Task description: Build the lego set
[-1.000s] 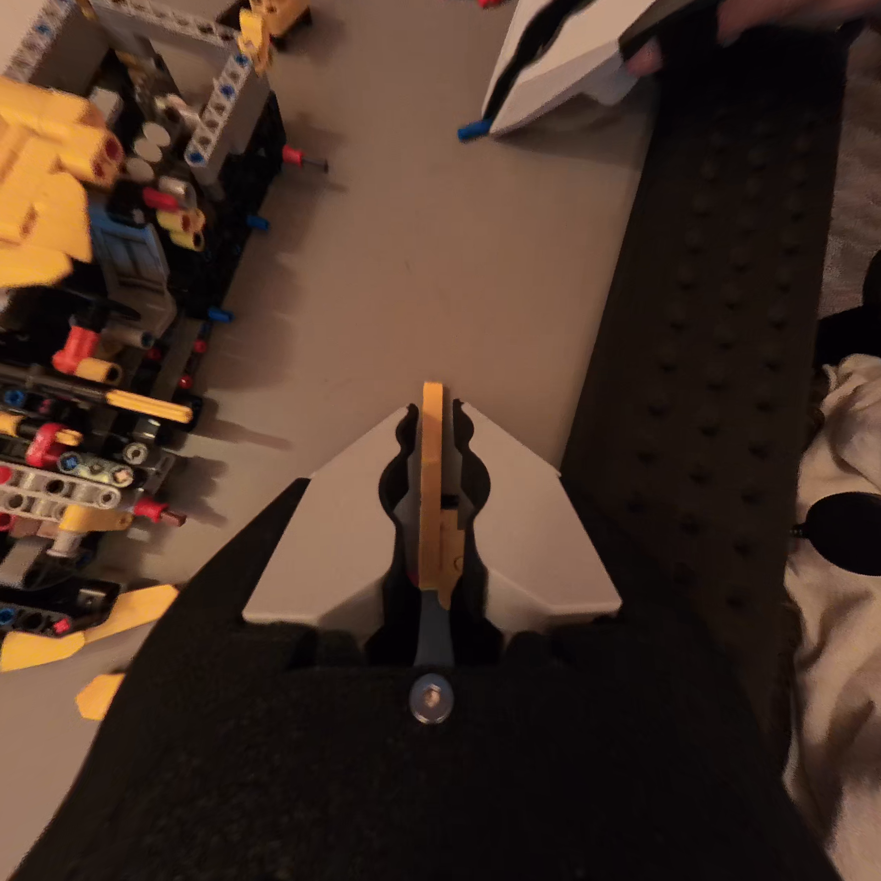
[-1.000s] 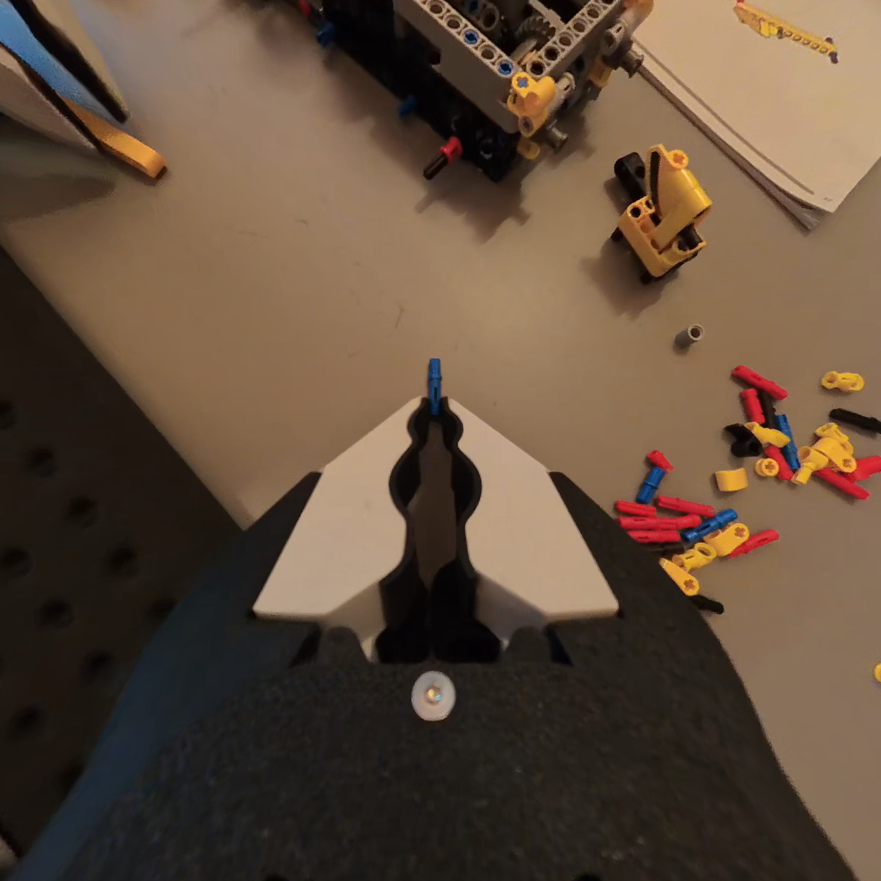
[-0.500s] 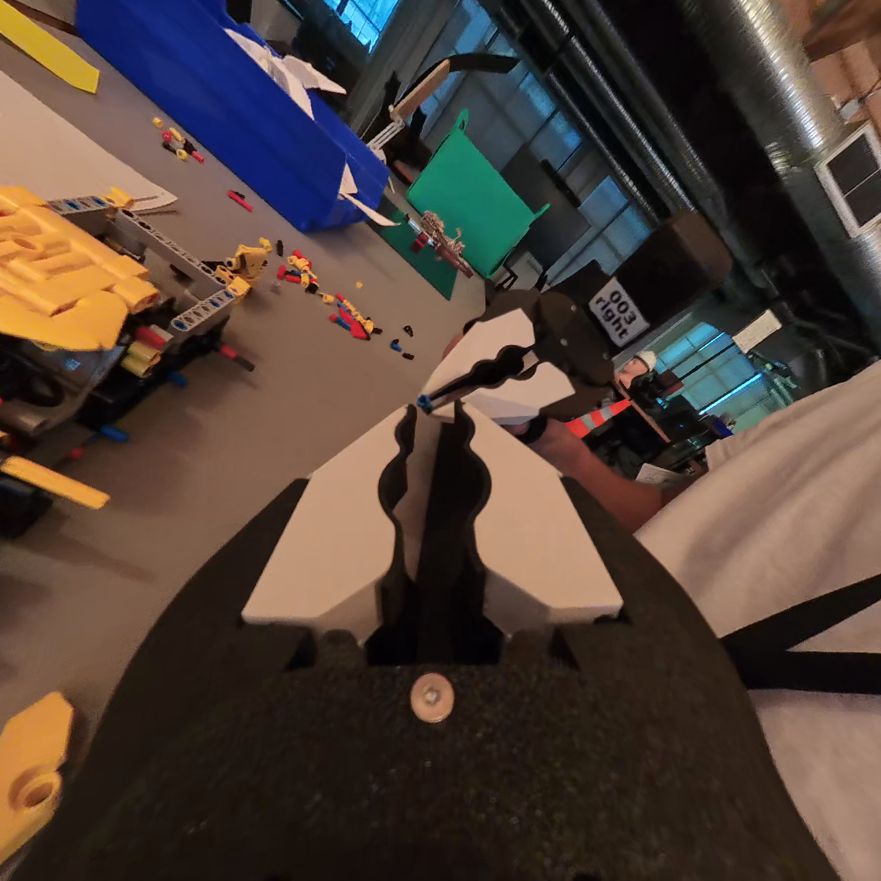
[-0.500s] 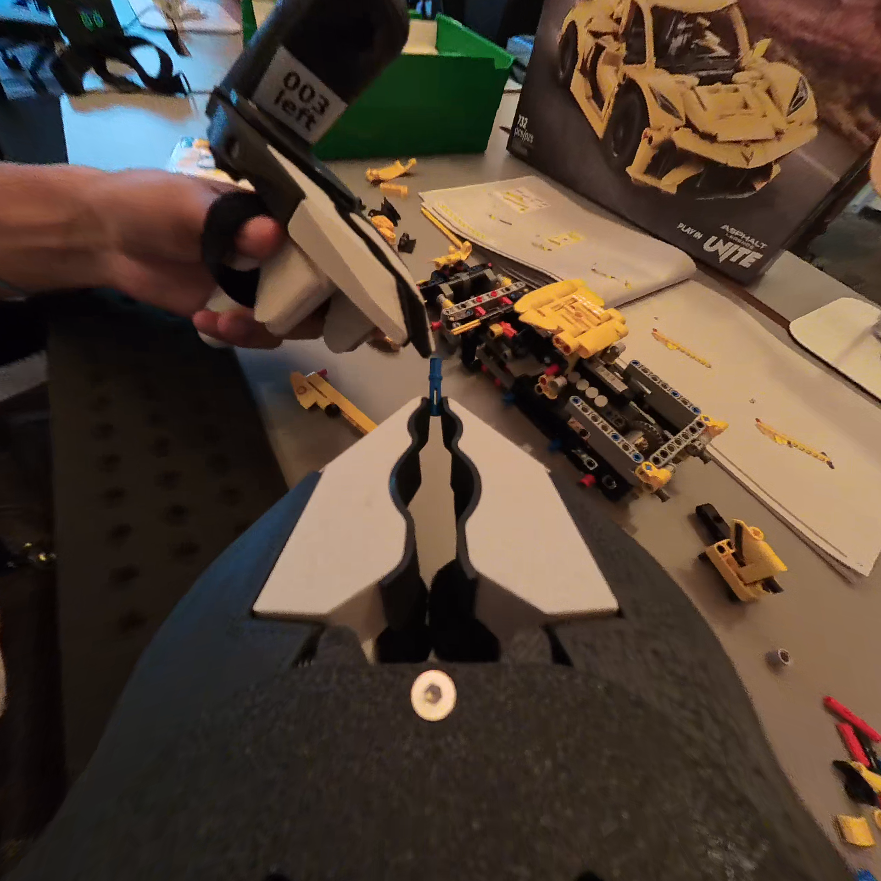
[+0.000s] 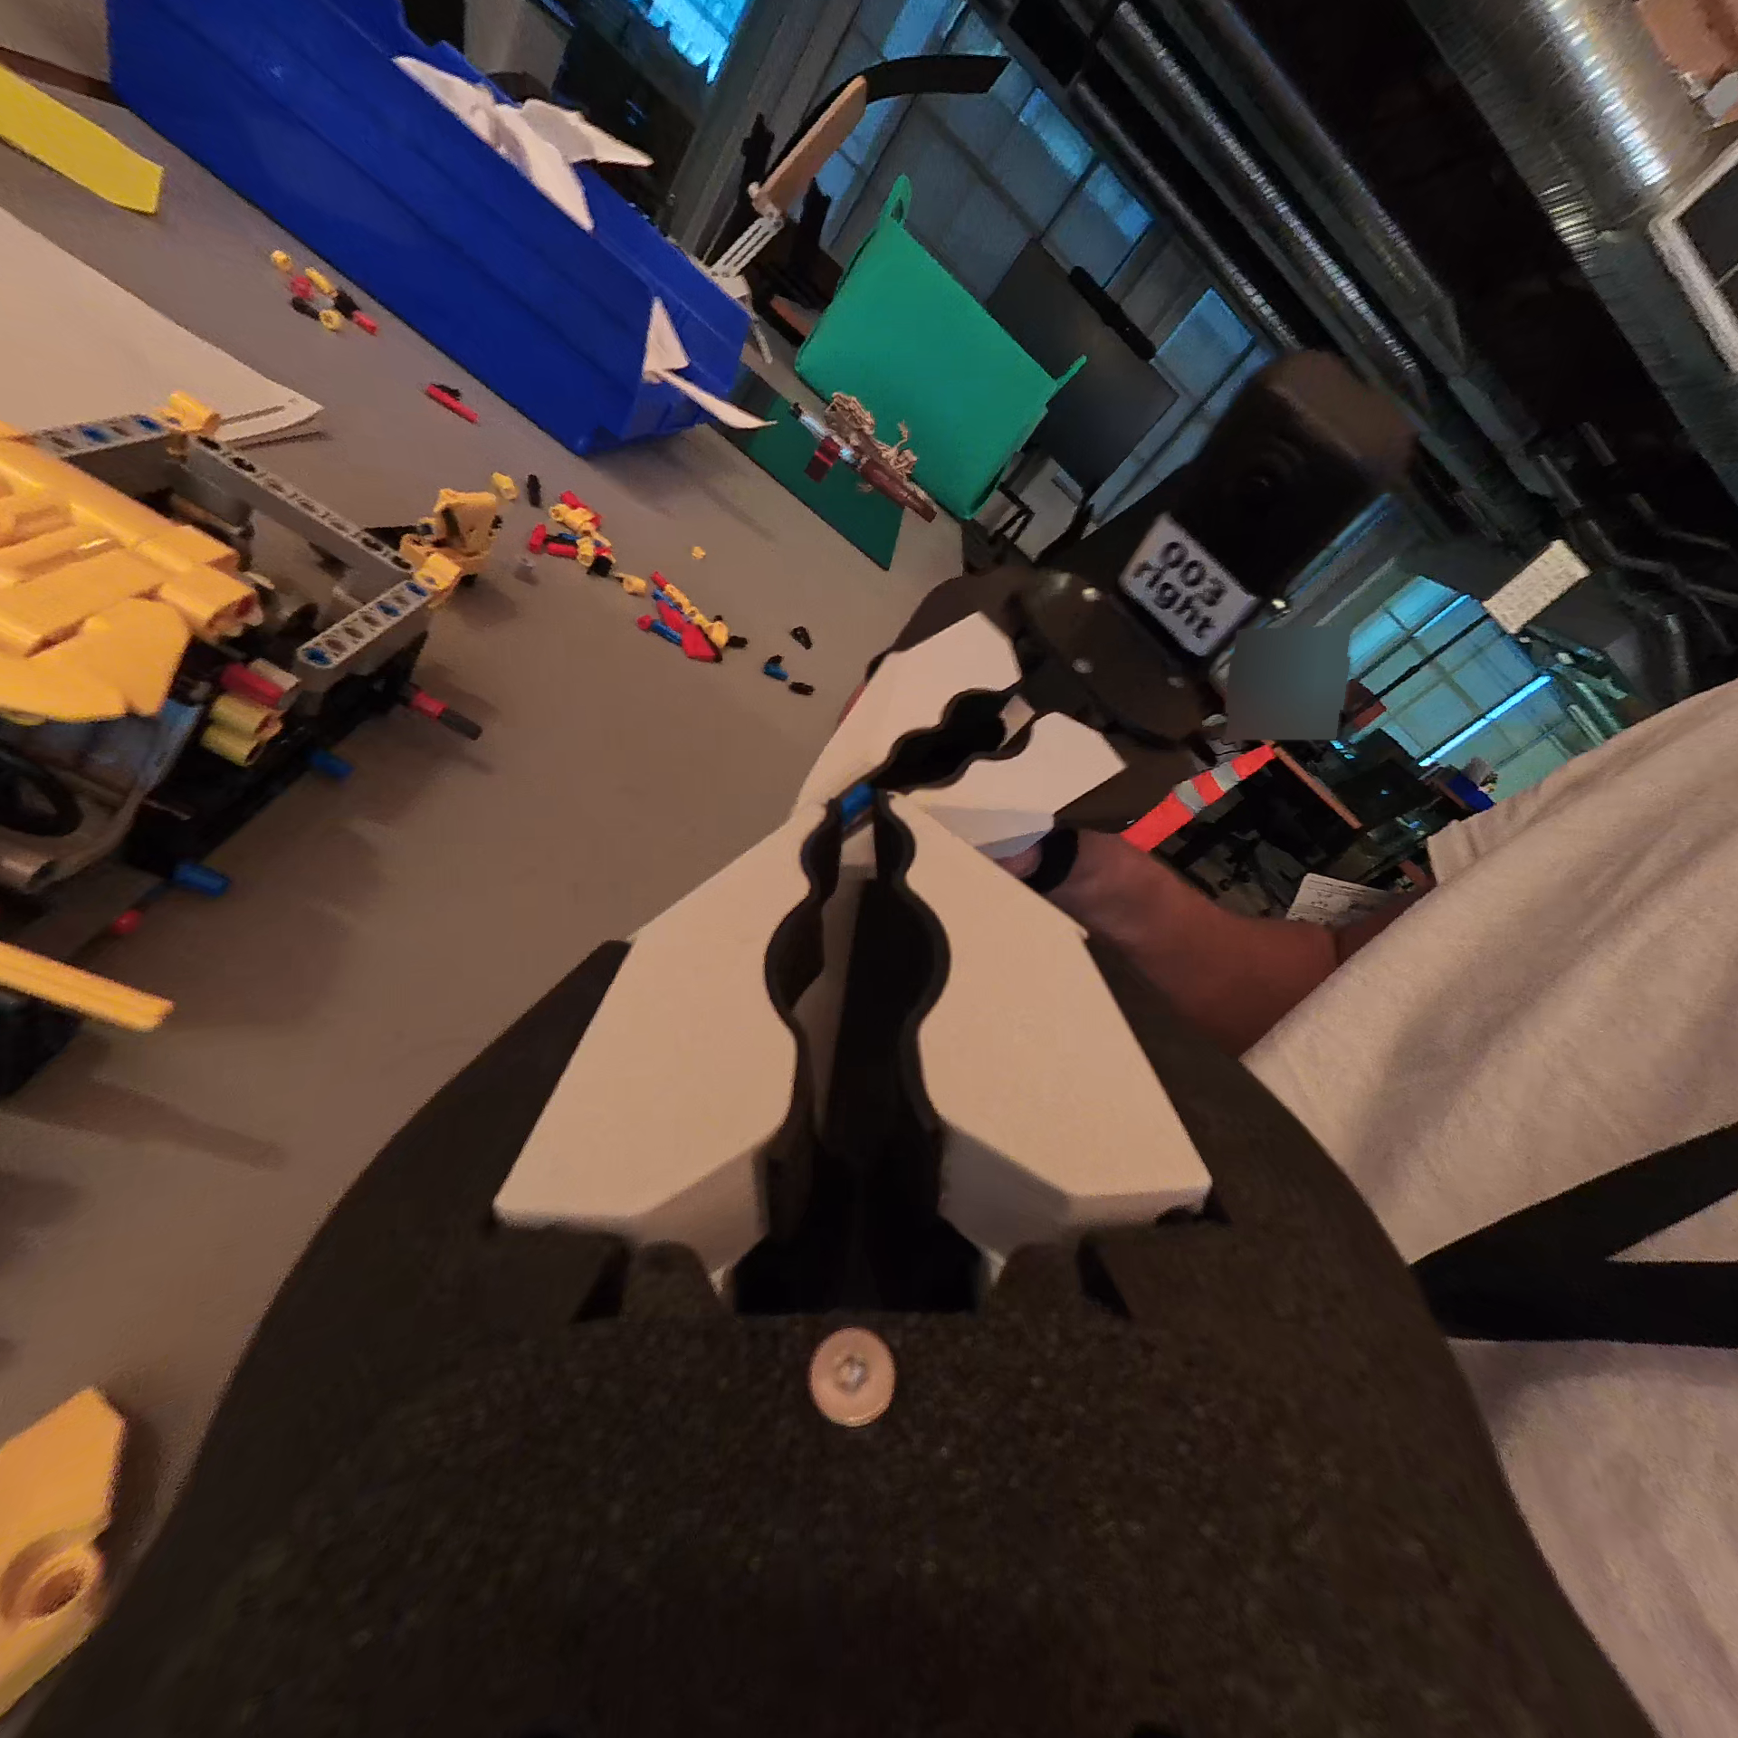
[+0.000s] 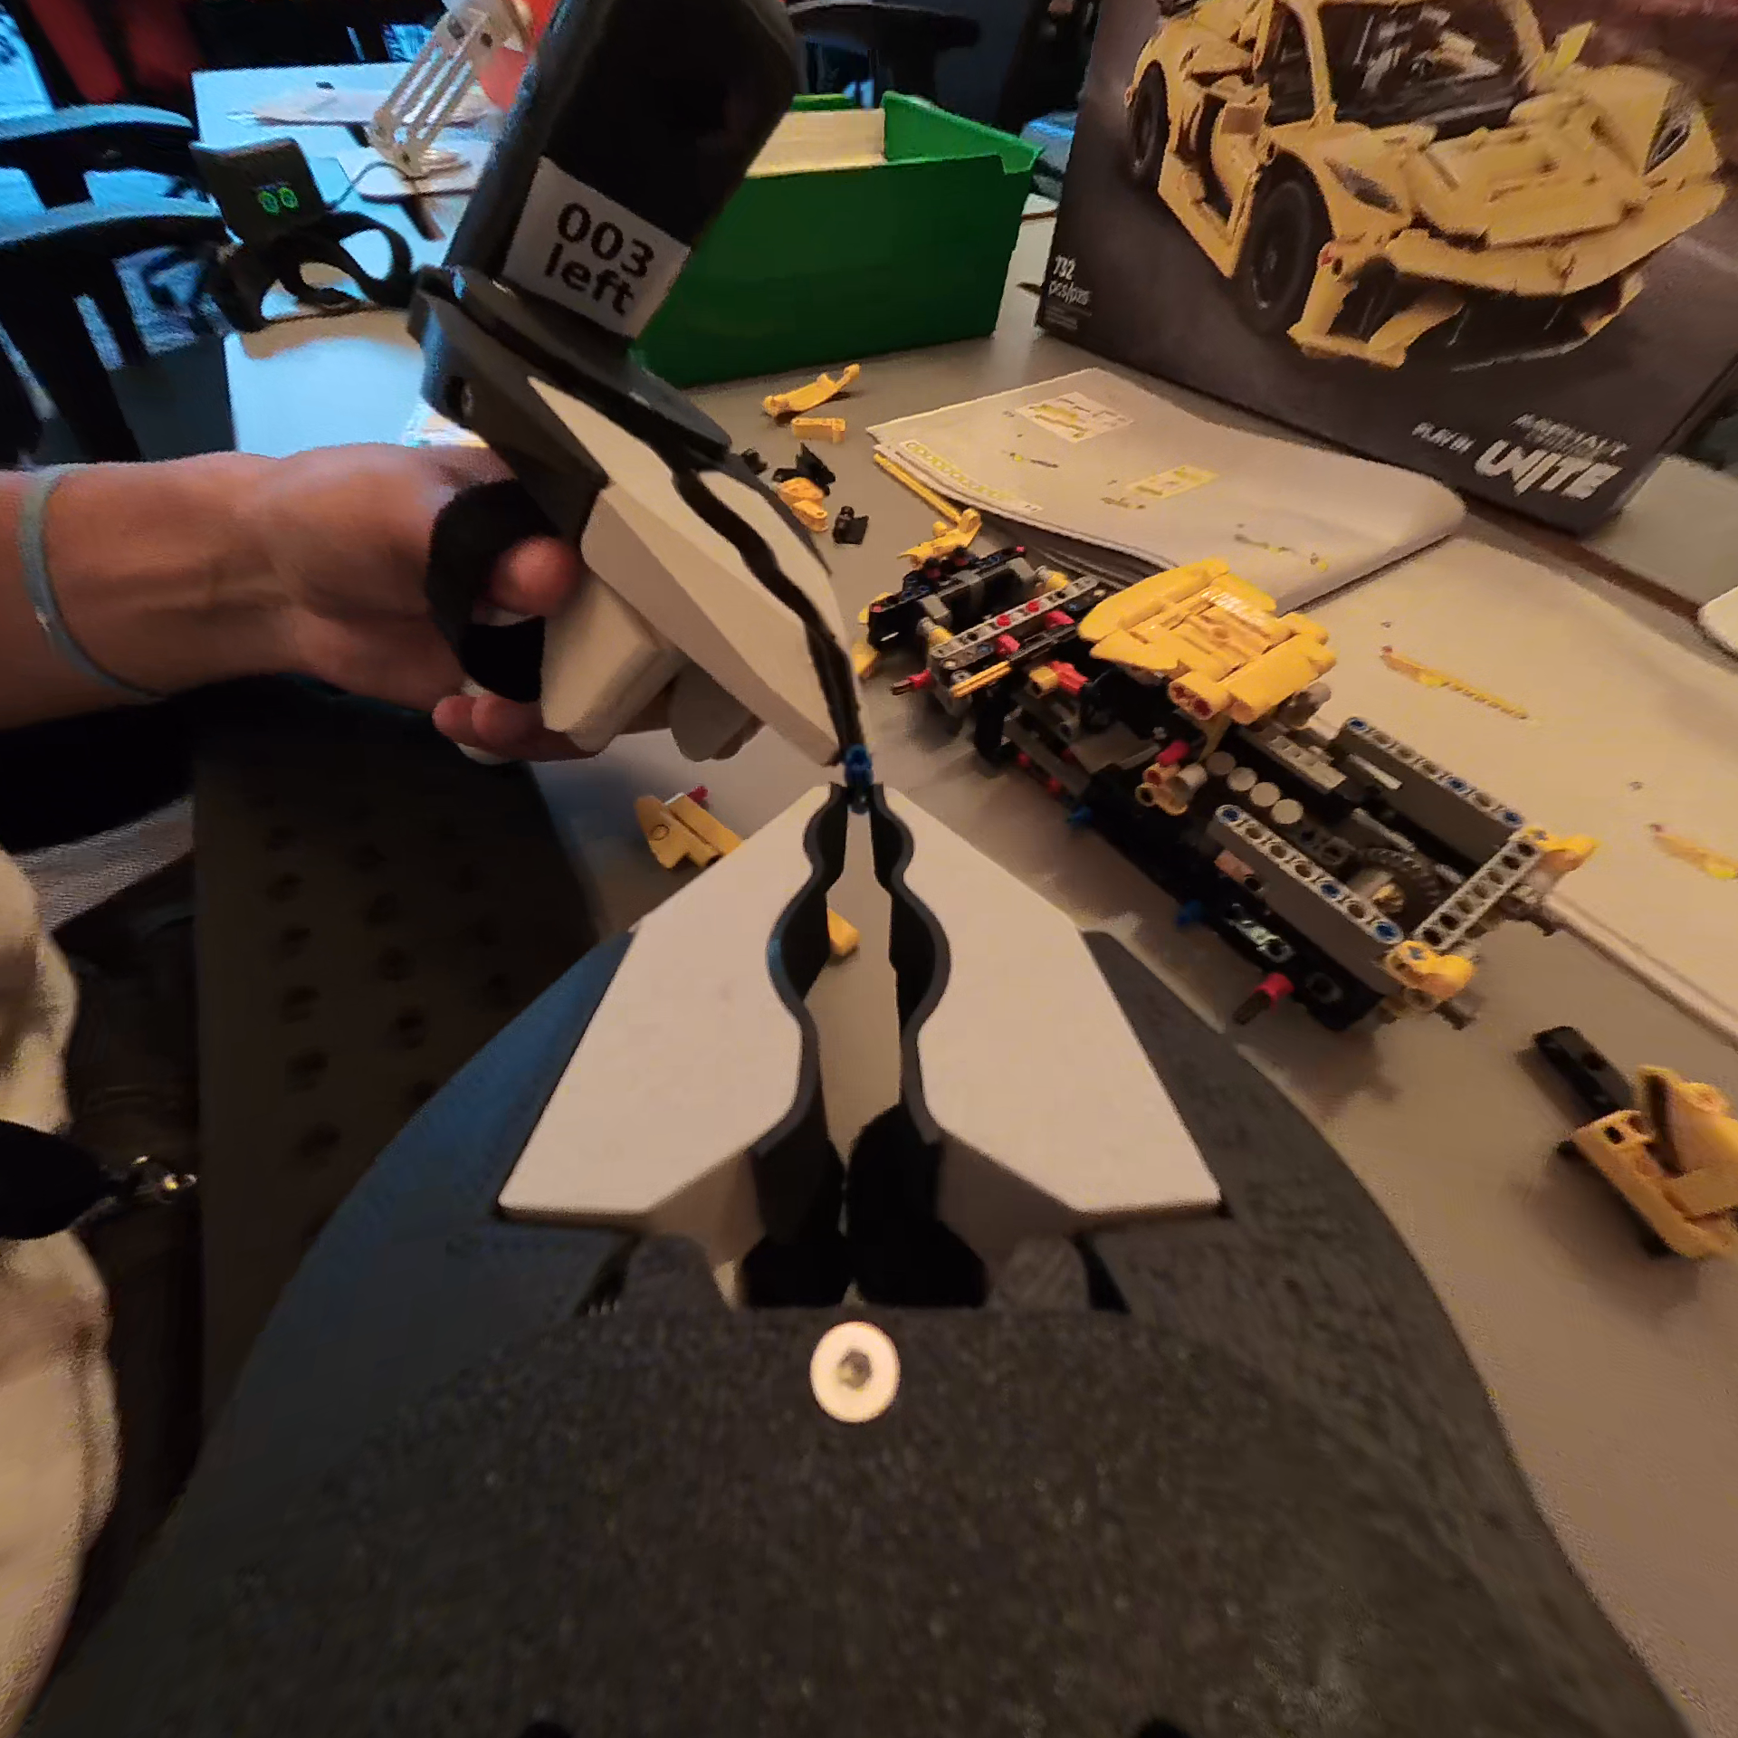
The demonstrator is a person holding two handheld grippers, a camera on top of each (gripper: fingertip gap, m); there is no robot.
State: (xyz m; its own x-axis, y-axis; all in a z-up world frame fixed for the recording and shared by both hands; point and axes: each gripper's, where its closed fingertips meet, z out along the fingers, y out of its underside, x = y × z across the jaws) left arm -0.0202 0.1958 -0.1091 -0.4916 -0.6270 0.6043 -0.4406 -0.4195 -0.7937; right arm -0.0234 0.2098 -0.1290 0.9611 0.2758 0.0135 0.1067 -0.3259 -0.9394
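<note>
A person's hand (image 6: 310,574) holds the left gripper (image 6: 846,748) tip to tip with the right gripper (image 6: 854,799) above the grey table (image 6: 1411,1364). A small blue lego pin (image 6: 856,766) is pinched in the right gripper's closed tips. The left gripper's tips sit at the pin's other end, nearly together; whether they grip it is unclear. To the right lies the part-built yellow lego car (image 6: 1204,752).
</note>
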